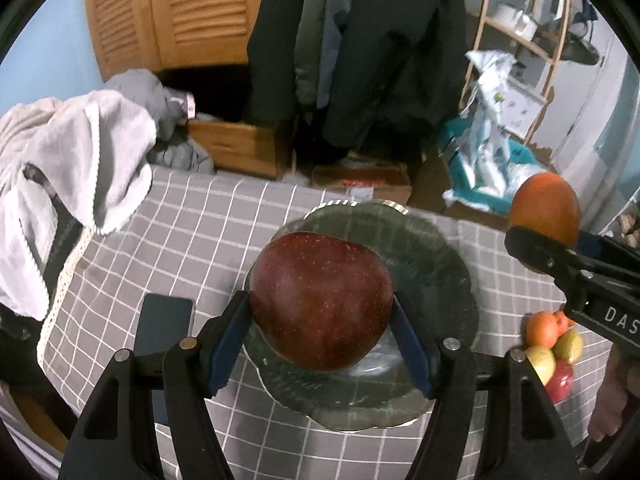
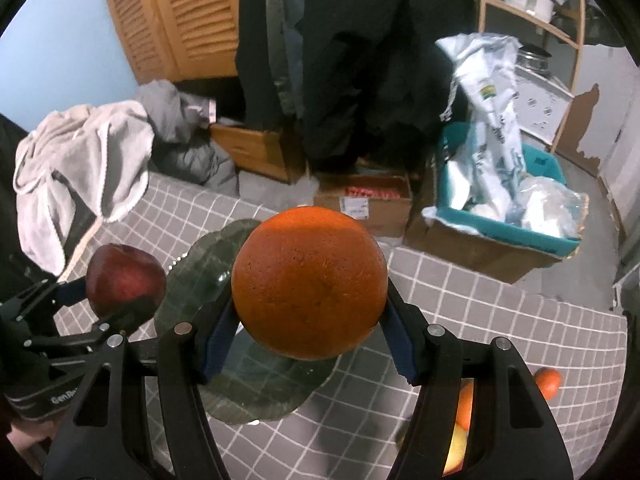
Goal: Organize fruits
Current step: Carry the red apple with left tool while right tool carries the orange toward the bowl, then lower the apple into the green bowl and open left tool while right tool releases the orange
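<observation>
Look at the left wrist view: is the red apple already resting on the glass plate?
No: the red apple is clamped between the left gripper pads, above the glass plate.

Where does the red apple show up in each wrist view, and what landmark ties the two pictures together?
Left wrist: red apple fills the centre, clamped in the left gripper.
Right wrist: red apple sits at the left edge, small, in that same gripper.
Shared landmark: the glass plate on the grey checked cloth.
</observation>
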The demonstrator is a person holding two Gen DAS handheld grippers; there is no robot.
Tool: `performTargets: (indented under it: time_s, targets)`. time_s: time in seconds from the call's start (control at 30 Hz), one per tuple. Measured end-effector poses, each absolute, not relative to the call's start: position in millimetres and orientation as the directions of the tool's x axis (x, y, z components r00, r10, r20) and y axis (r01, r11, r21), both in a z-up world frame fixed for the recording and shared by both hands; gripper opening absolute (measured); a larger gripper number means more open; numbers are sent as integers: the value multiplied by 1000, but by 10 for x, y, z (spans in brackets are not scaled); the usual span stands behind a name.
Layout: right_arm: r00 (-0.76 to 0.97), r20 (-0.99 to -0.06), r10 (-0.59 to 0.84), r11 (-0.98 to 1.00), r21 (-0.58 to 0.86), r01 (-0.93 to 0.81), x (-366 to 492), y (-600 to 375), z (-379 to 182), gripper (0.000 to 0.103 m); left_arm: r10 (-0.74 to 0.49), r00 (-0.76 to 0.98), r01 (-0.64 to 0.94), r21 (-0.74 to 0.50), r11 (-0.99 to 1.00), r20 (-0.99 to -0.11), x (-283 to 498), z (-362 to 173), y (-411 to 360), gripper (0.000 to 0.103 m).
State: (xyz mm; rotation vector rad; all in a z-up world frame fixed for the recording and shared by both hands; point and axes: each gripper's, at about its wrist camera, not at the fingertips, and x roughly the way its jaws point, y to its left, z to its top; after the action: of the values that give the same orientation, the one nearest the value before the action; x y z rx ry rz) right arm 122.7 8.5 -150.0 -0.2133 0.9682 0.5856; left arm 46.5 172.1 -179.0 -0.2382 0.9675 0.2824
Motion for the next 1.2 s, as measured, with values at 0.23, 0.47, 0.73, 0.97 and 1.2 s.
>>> performTargets:
  time_s: [0.23,0.47,0.73,0.97,1.2]
  targets:
    - [368,-861,350,818,89,-569,1291,292,-1849,66,120,473,-367,-71,928,-873,574,-2110,1827,71]
    - [326,-884,336,809,94,-580,1331,408,-2085,66,109,434,-383,-74,921,-894,657,-2342,1906,71]
    - [298,-899,321,814,101,-572,1377,392,-2233,66,81,386,-390,-84,917,-919,728,-2569,1923,71]
    - [289,-901,322,818,111,-564,1404,364,-2264,66,59,347,-383,-85,920,-936,778,-2712,1881,71]
    - [285,-903,322,822,117,-558,1419,341,-2274,66,53,316,-388,-78,918,-947,809,-2819,1871,71]
